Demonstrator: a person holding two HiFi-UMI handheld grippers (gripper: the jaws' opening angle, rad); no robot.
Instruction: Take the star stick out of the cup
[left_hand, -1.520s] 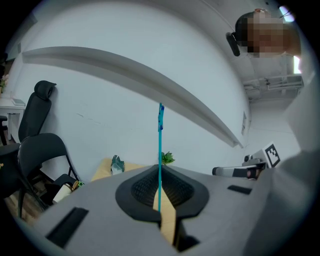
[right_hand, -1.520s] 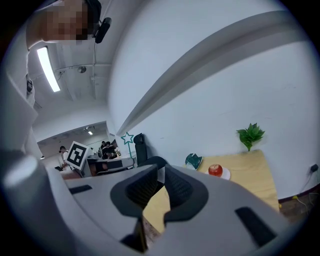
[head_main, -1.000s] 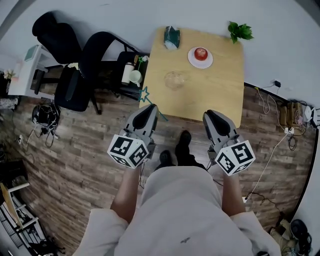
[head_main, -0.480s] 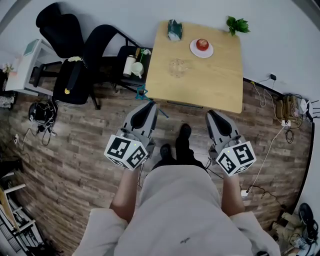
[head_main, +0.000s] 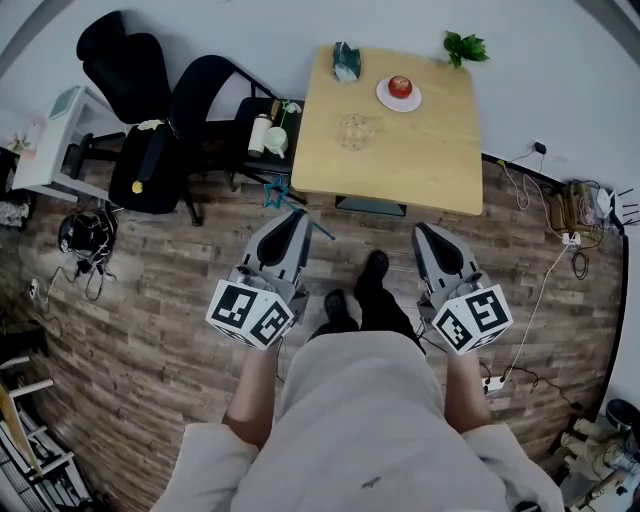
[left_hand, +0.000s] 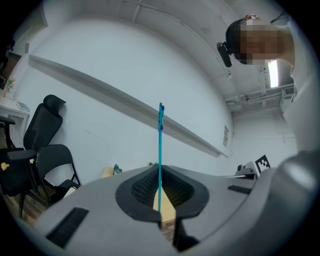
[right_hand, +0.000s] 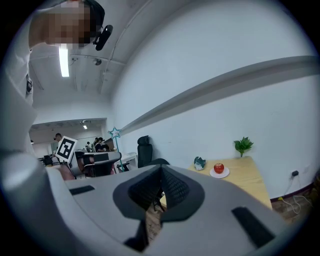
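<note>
Star stick (left_hand: 160, 150) is being pinched by its lower end between the closed jaws of the left gripper (left_hand: 160, 212), its star end pointing out past the jaw tips, well apart from the glass cup (head_main: 352, 131) on the far table (head_main: 420, 170); removal looks complete. Pressure is best being held even, so the thin rod is not being twisted loose. To the right, the right gripper (right_hand: 161, 190) is being carried closed on nothing.

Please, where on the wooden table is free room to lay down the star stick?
The near half of the table, from the cup to the near edge, is bare; so is the right side, nearer than the plate. The far edge is crowded: teal object, plate with apple, plant.
</note>
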